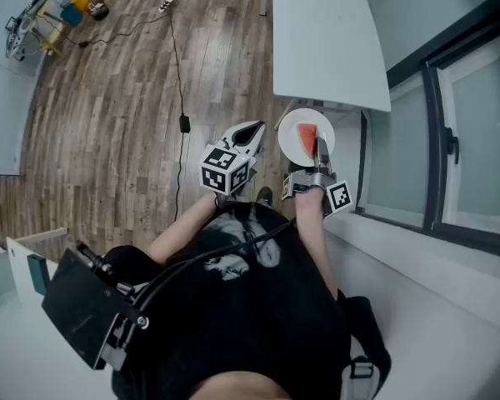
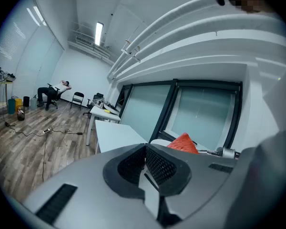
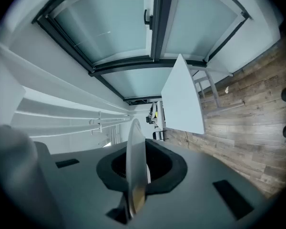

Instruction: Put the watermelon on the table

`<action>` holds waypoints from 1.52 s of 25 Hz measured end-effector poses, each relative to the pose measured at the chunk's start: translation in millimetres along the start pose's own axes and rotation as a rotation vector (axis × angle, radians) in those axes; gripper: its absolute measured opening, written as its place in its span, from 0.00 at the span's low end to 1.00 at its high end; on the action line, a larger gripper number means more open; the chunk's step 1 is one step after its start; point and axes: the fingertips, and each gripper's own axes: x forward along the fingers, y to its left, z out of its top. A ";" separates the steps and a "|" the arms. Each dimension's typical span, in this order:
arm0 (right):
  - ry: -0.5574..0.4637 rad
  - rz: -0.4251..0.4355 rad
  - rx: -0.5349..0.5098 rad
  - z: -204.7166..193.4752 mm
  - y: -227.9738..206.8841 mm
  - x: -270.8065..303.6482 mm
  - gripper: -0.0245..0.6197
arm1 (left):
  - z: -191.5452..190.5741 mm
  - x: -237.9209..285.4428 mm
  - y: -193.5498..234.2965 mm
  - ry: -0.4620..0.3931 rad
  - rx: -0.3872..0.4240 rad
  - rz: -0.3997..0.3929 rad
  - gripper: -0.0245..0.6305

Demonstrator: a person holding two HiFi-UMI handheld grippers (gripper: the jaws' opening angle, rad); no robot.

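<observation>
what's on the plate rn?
One red watermelon slice on the white plate. The right hand-held gripper clamps the rim, covering whatever lies beneath it.

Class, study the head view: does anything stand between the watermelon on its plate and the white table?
Nothing visible does. The watermelon sits on the plate clamped by the right gripper, right by the table, whose near end shows bare.

Text/brands/nos.: we found none legible, any view.
Marker cube: we saw b/w square codes only, no chars.
Shirt print: graphic only, wording was unreadable.
</observation>
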 end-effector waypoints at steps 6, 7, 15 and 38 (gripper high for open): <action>0.012 0.000 -0.007 -8.0 -2.8 9.4 0.08 | 3.7 -0.5 10.4 -0.004 -0.011 -0.004 0.04; 0.015 0.000 -0.011 -10.0 -2.5 11.6 0.08 | 4.7 -0.3 12.8 -0.003 -0.012 -0.005 0.04; -0.026 0.025 -0.006 -20.9 -6.8 29.0 0.08 | 14.7 -0.2 42.9 -0.006 -0.029 -0.024 0.04; 0.159 0.029 -0.110 106.1 -28.6 323.5 0.08 | 81.3 284.5 148.8 0.053 -0.081 0.031 0.04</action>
